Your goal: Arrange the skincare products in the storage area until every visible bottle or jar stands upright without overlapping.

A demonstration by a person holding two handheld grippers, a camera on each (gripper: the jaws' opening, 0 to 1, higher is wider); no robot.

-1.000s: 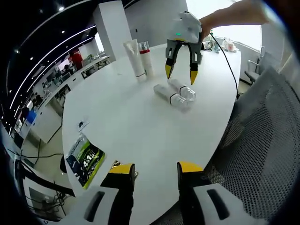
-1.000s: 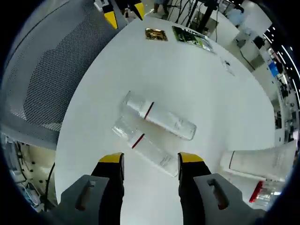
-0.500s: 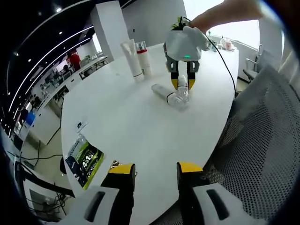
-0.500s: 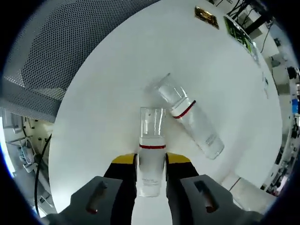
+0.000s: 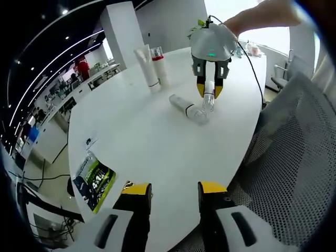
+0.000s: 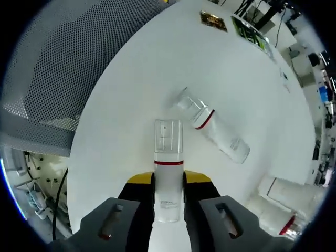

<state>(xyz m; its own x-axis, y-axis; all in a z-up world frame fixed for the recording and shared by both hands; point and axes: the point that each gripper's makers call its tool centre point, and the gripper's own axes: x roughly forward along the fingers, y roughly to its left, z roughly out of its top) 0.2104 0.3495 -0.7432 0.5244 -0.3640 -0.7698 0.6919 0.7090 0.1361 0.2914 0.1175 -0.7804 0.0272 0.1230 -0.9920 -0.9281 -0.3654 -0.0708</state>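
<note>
Right gripper (image 6: 168,181) closed on the held bottle (image 6: 168,173), gripped across its white body below the red band, clear cap pointing away toward frame centre. In the left gripper view, seen at upper centre-right as right gripper (image 5: 210,90) with the bottle (image 5: 209,97) hanging between the yellow tips, above the table (image 5: 157,142). Left gripper (image 5: 170,191) open at the bottom of its view, holding nothing.

Second bottle (image 6: 215,131) lying on its side just right of centre in the right gripper view, apart from the held one; same bottle (image 5: 187,106) lying at centre-right in the left gripper view. White tube (image 5: 147,65) and red-capped bottle (image 5: 160,65) standing side by side at upper centre (already upright).

Judged stiff, smooth plastic, light, likely slippery along its length; rounded, so prone to roll if laid down. Clear cap probably the brittle end. Mid-body grip as held looked sound; cap better left alone. Narrow base, so likely tippy when stood up.

Compared with half a second ago: bottle raised off the table and away from its neighbour, no longer lying beside it. Compared with a second ago: jaws then open above the two lying bottles, now clamped.
</note>
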